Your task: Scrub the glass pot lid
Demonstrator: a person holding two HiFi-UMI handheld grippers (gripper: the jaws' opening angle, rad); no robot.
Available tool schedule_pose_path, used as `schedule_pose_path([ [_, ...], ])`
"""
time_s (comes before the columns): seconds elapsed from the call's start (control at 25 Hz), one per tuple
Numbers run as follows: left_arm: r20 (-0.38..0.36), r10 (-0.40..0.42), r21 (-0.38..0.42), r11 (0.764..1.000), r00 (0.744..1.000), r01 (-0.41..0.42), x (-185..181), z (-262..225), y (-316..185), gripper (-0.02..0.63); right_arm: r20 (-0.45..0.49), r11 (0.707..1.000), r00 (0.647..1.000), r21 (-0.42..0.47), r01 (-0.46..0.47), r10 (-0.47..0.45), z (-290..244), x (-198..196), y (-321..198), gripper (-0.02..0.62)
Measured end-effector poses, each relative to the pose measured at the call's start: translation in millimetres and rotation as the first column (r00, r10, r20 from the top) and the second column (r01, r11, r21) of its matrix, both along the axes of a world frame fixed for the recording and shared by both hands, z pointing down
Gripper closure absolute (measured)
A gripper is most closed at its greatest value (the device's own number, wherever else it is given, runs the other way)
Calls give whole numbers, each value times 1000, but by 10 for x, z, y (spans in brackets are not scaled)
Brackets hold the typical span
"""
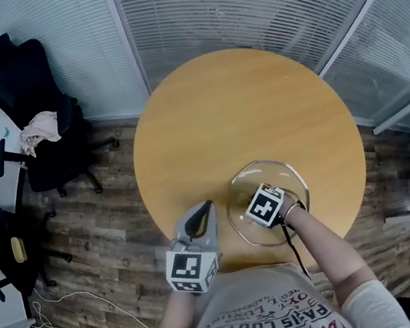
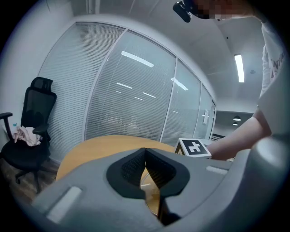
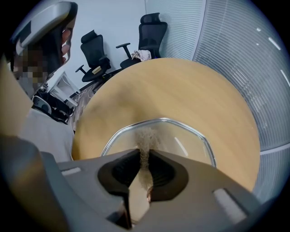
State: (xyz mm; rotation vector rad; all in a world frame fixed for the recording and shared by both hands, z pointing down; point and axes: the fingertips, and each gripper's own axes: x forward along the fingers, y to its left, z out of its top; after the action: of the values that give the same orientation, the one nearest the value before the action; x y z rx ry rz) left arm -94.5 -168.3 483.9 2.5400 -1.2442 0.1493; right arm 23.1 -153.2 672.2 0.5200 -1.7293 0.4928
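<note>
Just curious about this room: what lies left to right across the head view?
Black office chair, left gripper, glass pot lid. The right gripper, shut on a scrub pad, sits over the lid, so I skip it.

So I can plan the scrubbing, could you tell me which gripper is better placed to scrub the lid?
Right. The right gripper is over the lid, shut on a pad; the left gripper is beside the lid, shut, holding nothing.

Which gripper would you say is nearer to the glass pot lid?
Right. The right gripper is over the lid, holding a scrub pad; the left gripper hangs beside its rim.
</note>
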Motion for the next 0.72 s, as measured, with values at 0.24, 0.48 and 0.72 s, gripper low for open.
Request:
schedule_pose_path([
  [0.24, 4, -13, -16, 1000, 1000, 13, -6, 18, 134, 598, 3, 994, 995, -40, 98, -98, 4, 34, 258, 534],
  [0.48, 18, -30, -4, 1000, 999, 30, 54, -44, 320, 598, 21, 985, 986, -35, 168, -167, -16, 141, 491, 534],
  [0.72, 7, -53, -13, 998, 999, 53, 80, -94, 524, 600, 39, 978, 977, -11, 210, -209, -50, 265, 667, 534],
])
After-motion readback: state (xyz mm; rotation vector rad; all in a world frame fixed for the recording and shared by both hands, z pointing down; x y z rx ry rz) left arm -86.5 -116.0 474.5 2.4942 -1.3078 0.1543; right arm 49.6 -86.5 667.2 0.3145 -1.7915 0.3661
